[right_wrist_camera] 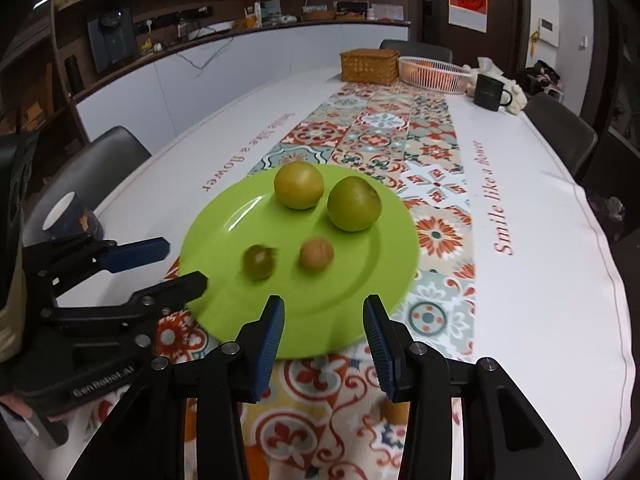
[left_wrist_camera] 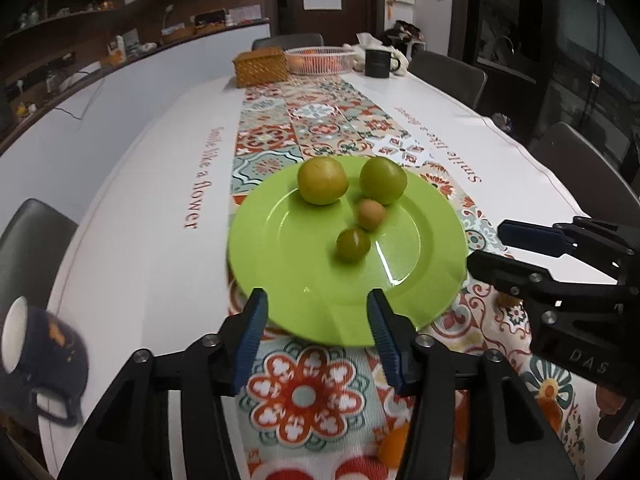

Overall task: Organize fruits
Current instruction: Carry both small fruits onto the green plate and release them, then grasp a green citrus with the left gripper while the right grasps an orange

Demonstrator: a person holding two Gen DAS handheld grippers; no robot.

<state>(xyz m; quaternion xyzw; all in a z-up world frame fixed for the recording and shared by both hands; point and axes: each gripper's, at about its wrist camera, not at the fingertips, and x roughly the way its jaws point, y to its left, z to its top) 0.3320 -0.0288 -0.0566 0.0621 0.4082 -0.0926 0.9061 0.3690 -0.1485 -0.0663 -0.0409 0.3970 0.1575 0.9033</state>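
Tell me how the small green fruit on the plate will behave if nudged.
The small green fruit is round, so it will probably roll. The green plate looks glossy, so it may skid. The raised rim might stop it.

Small green fruit (right_wrist_camera: 260, 262) is smearing with motion blur, its surface detail unreadable. Navy mug (left_wrist_camera: 40, 356) is blurring too, print illegible. An orange object (left_wrist_camera: 394, 446) is hiding behind the left gripper's finger; identity unclear. Contents of the white wire basket (right_wrist_camera: 434, 72) are showing too small to identify.
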